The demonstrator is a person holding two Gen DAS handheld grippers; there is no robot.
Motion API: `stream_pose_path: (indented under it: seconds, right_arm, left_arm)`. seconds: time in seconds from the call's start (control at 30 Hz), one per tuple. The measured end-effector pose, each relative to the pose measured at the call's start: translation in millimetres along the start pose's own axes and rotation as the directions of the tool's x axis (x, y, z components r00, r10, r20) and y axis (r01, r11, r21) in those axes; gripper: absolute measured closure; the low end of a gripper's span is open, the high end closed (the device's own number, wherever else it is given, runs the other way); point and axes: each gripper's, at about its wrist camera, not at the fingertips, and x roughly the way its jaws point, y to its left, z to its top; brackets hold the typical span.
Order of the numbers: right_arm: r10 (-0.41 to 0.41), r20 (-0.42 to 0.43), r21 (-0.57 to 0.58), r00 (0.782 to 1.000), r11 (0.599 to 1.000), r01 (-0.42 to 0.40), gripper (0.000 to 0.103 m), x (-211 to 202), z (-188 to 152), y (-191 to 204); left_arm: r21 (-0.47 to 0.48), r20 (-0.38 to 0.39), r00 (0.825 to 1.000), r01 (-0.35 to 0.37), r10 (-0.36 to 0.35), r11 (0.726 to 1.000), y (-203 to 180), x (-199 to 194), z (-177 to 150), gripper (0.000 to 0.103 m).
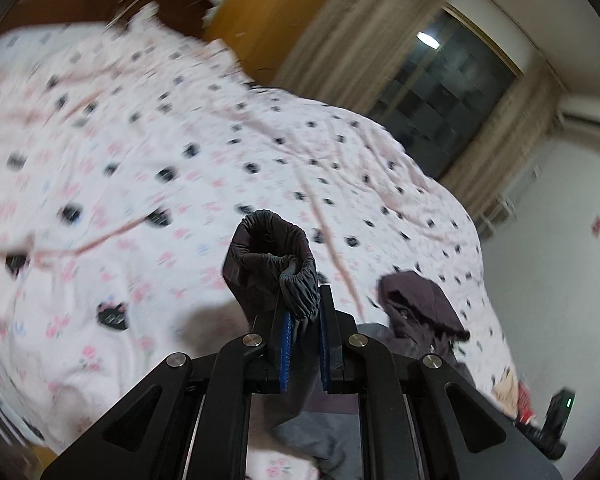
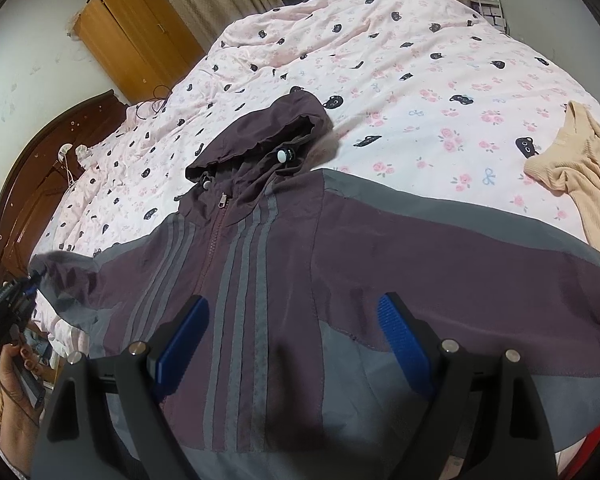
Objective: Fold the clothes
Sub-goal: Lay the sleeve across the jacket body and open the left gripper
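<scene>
The left gripper has its jaws clamped on the elastic sleeve cuff of the hooded jacket, which lies spread, front up, on the bed. The right gripper hovers above it, jaws apart. The fabric looks thin, light and slippery; cuffs and hem seem to give the best hold.

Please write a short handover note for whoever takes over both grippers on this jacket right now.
Left gripper: shut on the elastic cuff of one jacket sleeve, held up off the bed.
Right gripper: open and empty, above the jacket's chest.
Jacket: lies front up on the pink bedspread, zipped, hood toward the far side, other sleeve spread out flat. A beige top lies apart, beyond that sleeve.
Done: jacket laid out, one cuff gripped.
Left: probably bring the held sleeve across the chest, fold the other sleeve in, then fold the body; no fold shows yet.
</scene>
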Motion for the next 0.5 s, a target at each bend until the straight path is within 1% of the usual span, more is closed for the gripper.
stream_pose_path:
  seconds: [0.1, 0.23, 0.37, 0.5]
  right_arm:
    - [0.000, 0.005, 0.006, 1.000, 1.000, 0.000, 0.015, -1, 1, -1]
    - [0.002, 0.015, 0.021, 1.000, 1.000, -0.002, 0.015, -4, 4, -5]
    - [0.008, 0.019, 0.036, 1.000, 0.999, -0.008, 0.015, -6, 5, -8]
    - [0.007, 0.026, 0.045, 1.000, 0.999, -0.008, 0.015, -9, 6, -11]
  left_arm:
    - [0.122, -0.005, 1.000, 0.015, -0.015, 0.992, -39, 1, -1, 0.094]
    - [0.257, -0.025, 0.998, 0.056, -0.051, 0.965, -91, 3, -13, 0.094]
    - [0.363, -0.066, 0.994, 0.110, -0.092, 0.925, -136, 9, -31, 0.094]
    - [0.451, -0.142, 0.980, 0.188, -0.138, 0.872, -177, 14, -58, 0.094]
